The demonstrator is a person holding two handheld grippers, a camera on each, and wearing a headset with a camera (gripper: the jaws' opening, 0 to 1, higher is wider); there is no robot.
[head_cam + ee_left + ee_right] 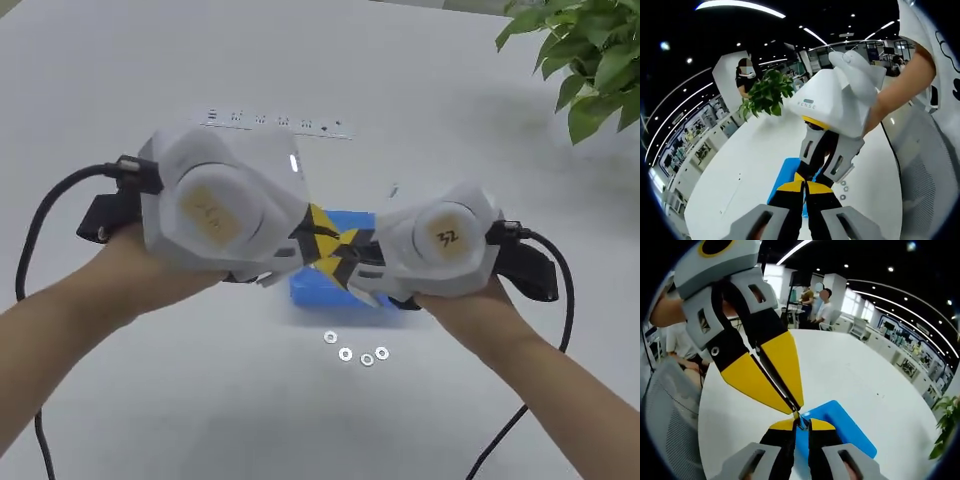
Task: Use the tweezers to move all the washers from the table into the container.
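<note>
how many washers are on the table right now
4 washers, in a loose arc on the white table, just on the person's side of the blue container. More could be hidden in the partly covered container.

A power strip [275, 122] lies on the white table [150, 400], a leafy plant [585, 60] beyond.

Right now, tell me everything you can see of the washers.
Four small washers lie flat on the white table, in a loose curved row just outside the near edge of the blue container. Each is a thin silvery ring, metal by its look, with a round centre hole. Three lie clearly apart; the right-hand pair sit close, and contact is too small to judge. Only the table touches them.
</note>
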